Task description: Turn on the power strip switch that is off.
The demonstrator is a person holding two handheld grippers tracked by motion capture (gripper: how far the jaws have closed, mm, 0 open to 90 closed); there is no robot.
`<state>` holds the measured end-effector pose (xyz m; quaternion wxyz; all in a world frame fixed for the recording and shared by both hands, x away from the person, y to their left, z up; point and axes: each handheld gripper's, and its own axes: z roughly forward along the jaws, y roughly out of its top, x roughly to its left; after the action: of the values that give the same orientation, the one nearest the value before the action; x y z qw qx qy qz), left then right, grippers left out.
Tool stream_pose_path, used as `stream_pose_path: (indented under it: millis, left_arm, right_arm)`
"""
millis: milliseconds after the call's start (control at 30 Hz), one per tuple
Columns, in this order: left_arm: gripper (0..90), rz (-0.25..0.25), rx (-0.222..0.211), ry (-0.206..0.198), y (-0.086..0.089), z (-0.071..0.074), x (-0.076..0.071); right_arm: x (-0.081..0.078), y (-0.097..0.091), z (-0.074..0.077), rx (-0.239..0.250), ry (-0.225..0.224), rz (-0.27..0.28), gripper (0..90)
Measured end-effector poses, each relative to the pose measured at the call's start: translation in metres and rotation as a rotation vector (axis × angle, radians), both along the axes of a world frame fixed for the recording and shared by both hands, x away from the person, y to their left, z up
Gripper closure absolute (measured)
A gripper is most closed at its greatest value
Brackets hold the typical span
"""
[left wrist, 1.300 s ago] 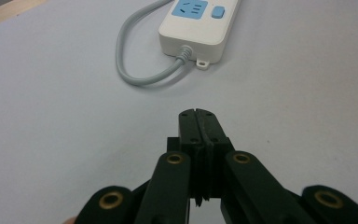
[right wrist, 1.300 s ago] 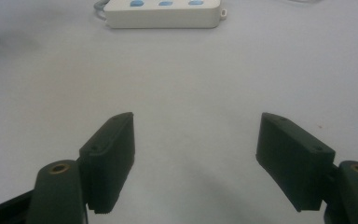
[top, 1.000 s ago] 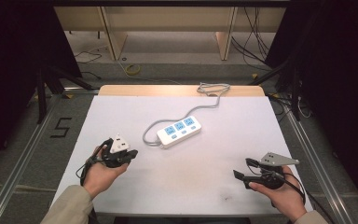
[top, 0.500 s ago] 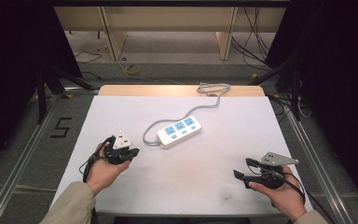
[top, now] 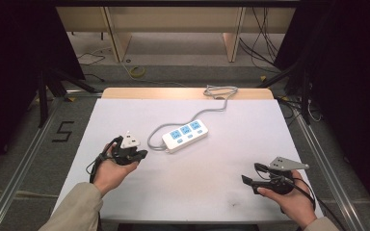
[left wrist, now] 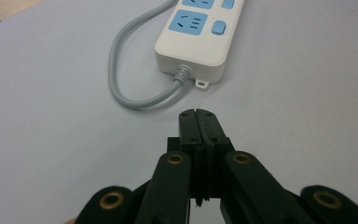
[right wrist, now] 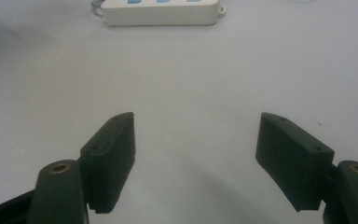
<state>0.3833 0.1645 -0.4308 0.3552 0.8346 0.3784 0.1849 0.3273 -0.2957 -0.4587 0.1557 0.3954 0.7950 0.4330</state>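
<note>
From the high view, the left gripper (top: 137, 155) sits just short of the power strip (top: 185, 135); the right gripper (top: 251, 181) waits well apart. In the left gripper view its jaws meet on nothing, the strip's cable end (grey lead curling off) straight ahead, so part them before approaching. The right gripper view shows wide, empty jaws

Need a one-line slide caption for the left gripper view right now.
Left gripper, jaws shut on nothing, points at the cable end of a white power strip with blue sockets on the table.

White table (top: 125, 192), power strip (top: 185, 135) lying near its middle, grey cord (top: 212, 108) trailing back
</note>
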Motion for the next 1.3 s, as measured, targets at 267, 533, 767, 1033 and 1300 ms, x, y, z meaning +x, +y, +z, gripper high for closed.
stream_pose_path:
  millis: [267,533,767,1033,1300]
  left_arm:
    - [89.9,-0.001,0.012,-0.002,-0.005,0.001,0.005]
    - [89.9,-0.007,0.017,-0.002,-0.010,0.002,0.008]
    - [89.9,-0.010,0.023,-0.009,-0.014,0.004,0.011]
    - [89.9,-0.014,0.022,-0.010,-0.019,0.005,0.014]
    - [89.9,-0.029,0.023,-0.008,-0.027,0.006,0.018]
  right_arm:
    - [0.000,0.000,0.000,0.000,-0.001,0.000,28.8]
    - [0.000,0.000,0.000,-0.001,-0.003,0.003,28.8]
    - [0.000,0.000,0.000,-0.001,-0.001,0.002,28.9]
    - [-0.001,0.000,0.000,0.000,-0.001,0.000,28.8]
    - [0.000,-0.001,0.000,0.002,-0.001,-0.001,28.8]
